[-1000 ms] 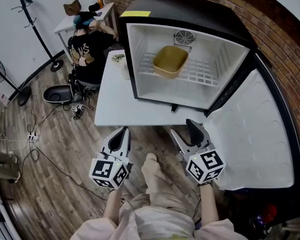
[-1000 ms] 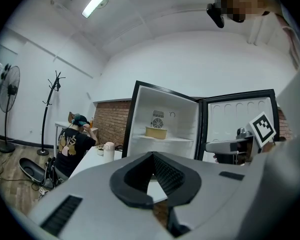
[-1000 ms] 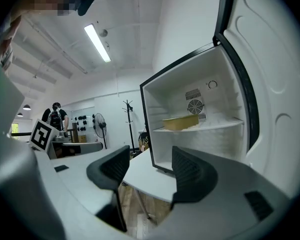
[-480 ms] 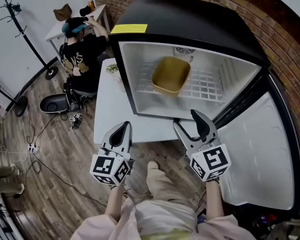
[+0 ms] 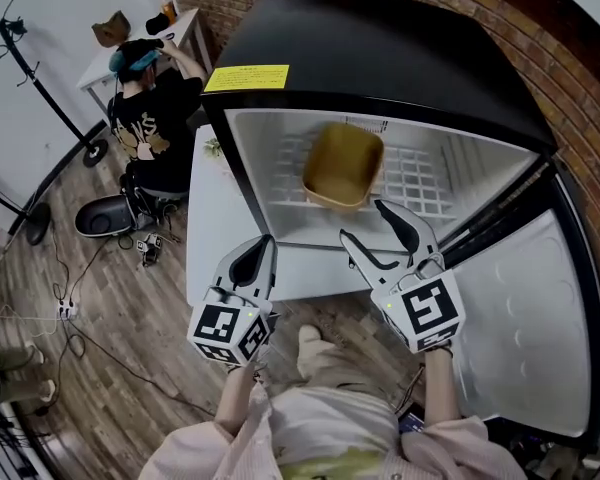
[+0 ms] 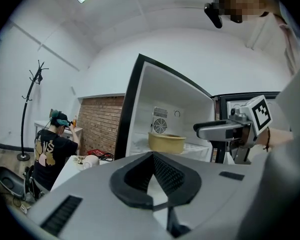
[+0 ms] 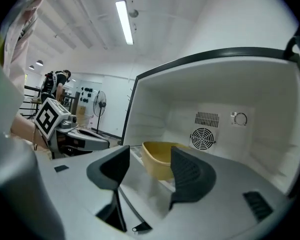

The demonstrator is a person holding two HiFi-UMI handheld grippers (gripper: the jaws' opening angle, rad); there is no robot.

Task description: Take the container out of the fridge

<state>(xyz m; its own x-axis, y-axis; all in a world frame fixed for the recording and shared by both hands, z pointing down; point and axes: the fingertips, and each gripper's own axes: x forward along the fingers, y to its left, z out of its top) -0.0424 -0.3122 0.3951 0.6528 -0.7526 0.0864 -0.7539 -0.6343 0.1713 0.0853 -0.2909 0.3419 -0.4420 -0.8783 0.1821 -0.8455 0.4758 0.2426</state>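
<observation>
Left gripper (image 5: 263,243) in the head view has its jaws pressed together and holds nothing. It hangs over the front edge of the white table (image 5: 205,238). The right gripper (image 5: 363,221) has its jaws spread at the mouth of the open fridge (image 5: 380,58), just in front of the yellow container (image 5: 342,165) and apart from it. The container stands on the wire shelf (image 5: 415,178); its inside shows only bare yellow bottom. A yellow label (image 5: 247,77) lies on the fridge top, its print too small to read. Only this view shows the fridge door (image 5: 525,318), swung fully open to the right.

From the left gripper view, the left gripper (image 6: 153,154) shows its tips meeting. Beyond it are the container (image 6: 166,142), a round fan grille (image 6: 160,125) on the back wall, and a seated person (image 6: 50,144) at the far left.

From the right gripper view, the right gripper (image 7: 149,149) has its jaws wide apart, and the container (image 7: 155,161) appears between them, further back. This view alone shows a dial (image 7: 240,119) beside the grille.
</observation>
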